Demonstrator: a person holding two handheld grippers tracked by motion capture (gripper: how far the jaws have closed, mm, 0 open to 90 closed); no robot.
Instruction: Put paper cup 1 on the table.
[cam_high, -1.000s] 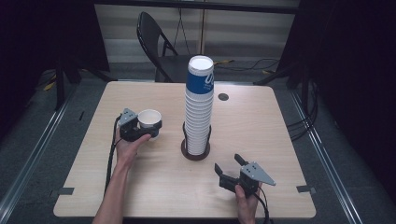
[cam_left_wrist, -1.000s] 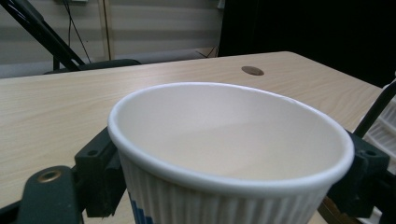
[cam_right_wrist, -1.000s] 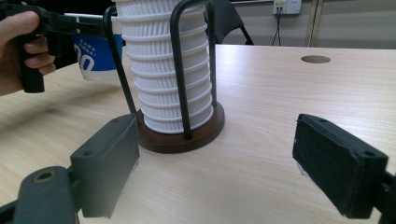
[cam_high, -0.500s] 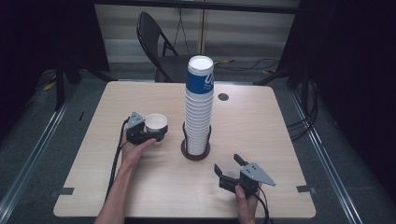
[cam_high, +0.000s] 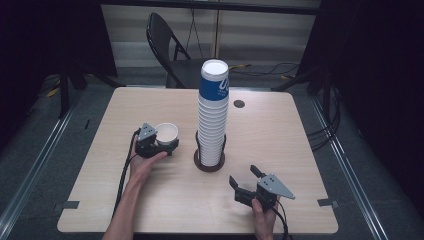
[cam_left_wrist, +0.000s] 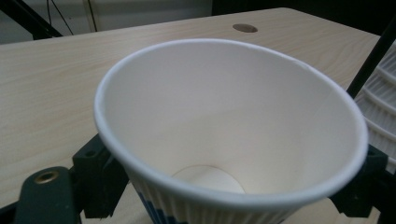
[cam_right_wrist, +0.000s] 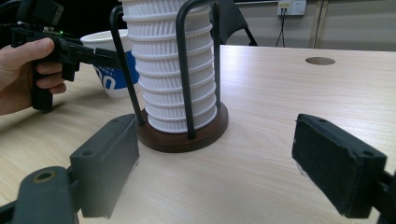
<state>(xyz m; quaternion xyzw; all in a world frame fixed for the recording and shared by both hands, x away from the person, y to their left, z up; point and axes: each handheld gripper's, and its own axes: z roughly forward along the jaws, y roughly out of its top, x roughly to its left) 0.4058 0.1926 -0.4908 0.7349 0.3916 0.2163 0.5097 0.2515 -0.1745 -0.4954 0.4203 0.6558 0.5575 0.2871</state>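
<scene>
Left tool (cam_high: 167, 145) clamps the paper cup (cam_high: 166, 134) upright; lower it flat on the counter (cam_high: 280, 130) clear of the cup stack (cam_high: 213, 117) before releasing; right tool (cam_high: 246, 181) gapes empty.

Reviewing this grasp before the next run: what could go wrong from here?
1. The left tool clamps a thin paper cup near its base; squeezing harder could crush it, and a looser grip could let it slip.
2. The cup sits close to the tall cup stack in its wire holder; a sideways swing might knock the stack.
3. The right tool rests open on the table, so nothing steadies the holder.
</scene>
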